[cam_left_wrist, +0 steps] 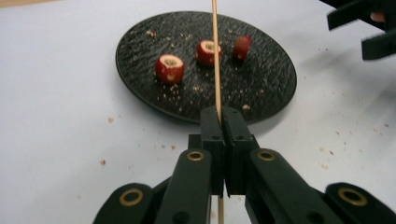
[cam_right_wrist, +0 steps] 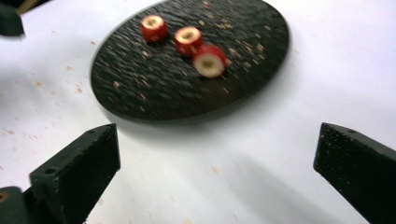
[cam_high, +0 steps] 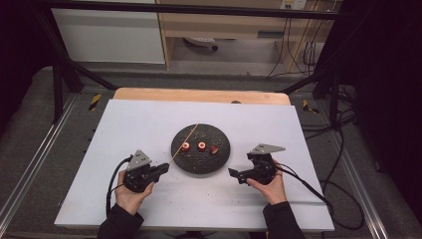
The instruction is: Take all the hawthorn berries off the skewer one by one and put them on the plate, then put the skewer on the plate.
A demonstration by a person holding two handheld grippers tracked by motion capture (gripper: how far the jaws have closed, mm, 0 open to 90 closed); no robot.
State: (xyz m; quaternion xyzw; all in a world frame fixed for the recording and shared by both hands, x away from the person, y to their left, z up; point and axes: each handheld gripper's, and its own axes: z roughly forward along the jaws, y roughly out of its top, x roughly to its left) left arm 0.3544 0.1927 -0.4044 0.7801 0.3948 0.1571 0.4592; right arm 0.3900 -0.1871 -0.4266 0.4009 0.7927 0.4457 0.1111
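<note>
A round black plate (cam_high: 199, 162) lies mid-table with three short red pieces, pale and hollow at the core (cam_high: 185, 146) (cam_high: 201, 146) (cam_high: 214, 149). My left gripper (cam_high: 164, 168), just left of the plate, is shut on a thin wooden skewer (cam_high: 191, 133) that slants up over the plate. In the left gripper view the skewer (cam_left_wrist: 215, 56) runs out of the closed jaws (cam_left_wrist: 221, 112) past the middle piece (cam_left_wrist: 208, 52). My right gripper (cam_high: 242, 165) hovers at the plate's right edge, open (cam_right_wrist: 218, 133) and with nothing in it, facing the nearest piece (cam_right_wrist: 208, 60).
Crumbs are scattered over the plate and the white tabletop (cam_high: 149, 124). A wooden strip (cam_high: 199, 94) borders the far edge. Black frame bars and cables (cam_high: 318, 189) stand around the table. Each gripper trails a cable toward the person's side.
</note>
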